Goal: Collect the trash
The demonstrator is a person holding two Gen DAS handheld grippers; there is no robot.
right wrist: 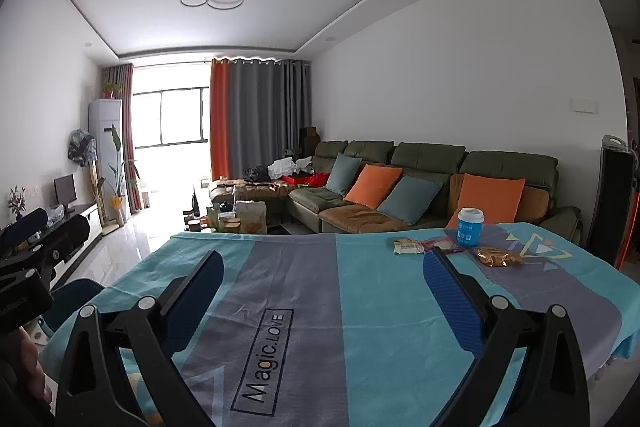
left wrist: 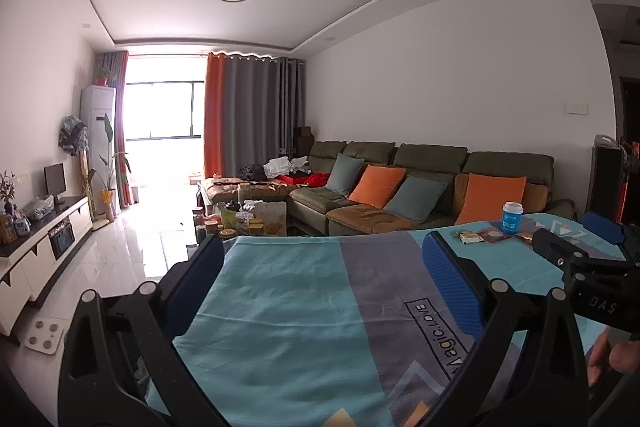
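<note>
A blue and white paper cup (right wrist: 470,227) stands upright at the far right of the table. Beside it lie a pale snack wrapper (right wrist: 408,247), a red wrapper (right wrist: 444,246) and a crumpled gold wrapper (right wrist: 496,257). The cup also shows in the left wrist view (left wrist: 512,215), with the wrappers (left wrist: 482,236) to its left. My right gripper (right wrist: 324,267) is open and empty above the cloth, short of the trash. My left gripper (left wrist: 322,251) is open and empty over the table's left part. The right gripper also shows in the left wrist view (left wrist: 576,247).
The table wears a teal and grey cloth (right wrist: 304,307) printed "Magic.LOVE". Behind it stands a green sofa (right wrist: 400,183) with orange and grey cushions. A cluttered coffee table (right wrist: 240,219) and a TV cabinet (left wrist: 44,251) stand to the left on the tiled floor.
</note>
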